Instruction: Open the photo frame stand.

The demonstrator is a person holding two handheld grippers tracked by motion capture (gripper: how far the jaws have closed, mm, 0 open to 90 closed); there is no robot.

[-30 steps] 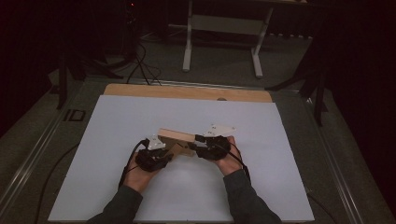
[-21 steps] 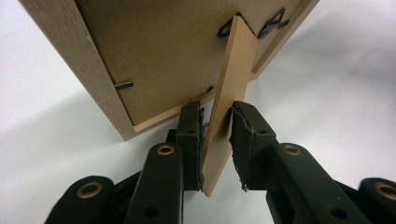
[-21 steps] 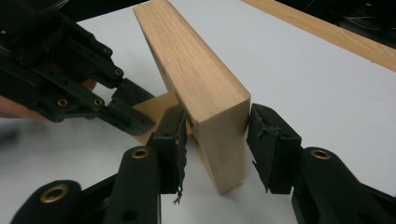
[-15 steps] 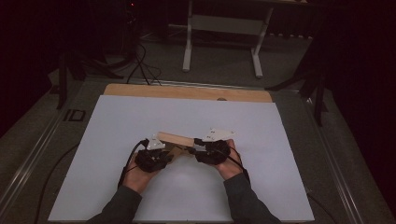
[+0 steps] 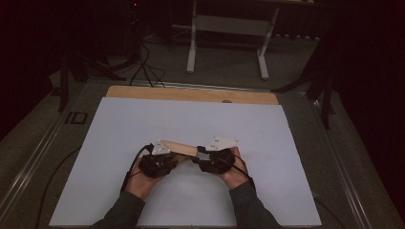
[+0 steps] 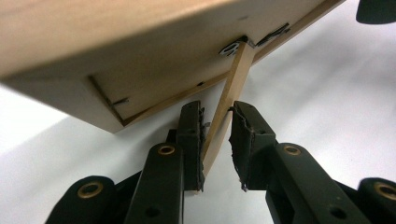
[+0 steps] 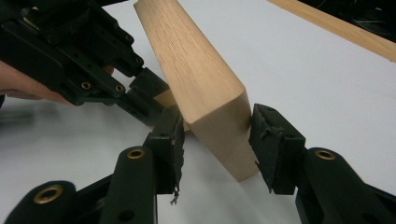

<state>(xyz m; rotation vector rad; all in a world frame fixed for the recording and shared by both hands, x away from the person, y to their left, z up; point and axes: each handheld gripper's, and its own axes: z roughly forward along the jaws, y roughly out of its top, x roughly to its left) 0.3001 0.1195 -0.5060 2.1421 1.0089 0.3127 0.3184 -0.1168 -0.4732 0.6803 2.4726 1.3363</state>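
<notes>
Wooden box [image 7: 196, 70] betw. both grippers: L fingers [image 6: 191, 135] clamping its flap [image 6: 224, 116], R fingers [image 7: 275, 144] loosening.

We see a white work surface [image 5: 286, 143] with a wooden strip [image 5: 191, 94] along its far edge. Beyond it, a white frame stand [image 5: 227, 28] and black cables [image 5: 143, 67] occupy the grey floor [image 5: 229, 76]. The room's background is dark.

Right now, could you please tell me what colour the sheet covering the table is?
White; the sheet shows best in the high view.
</notes>
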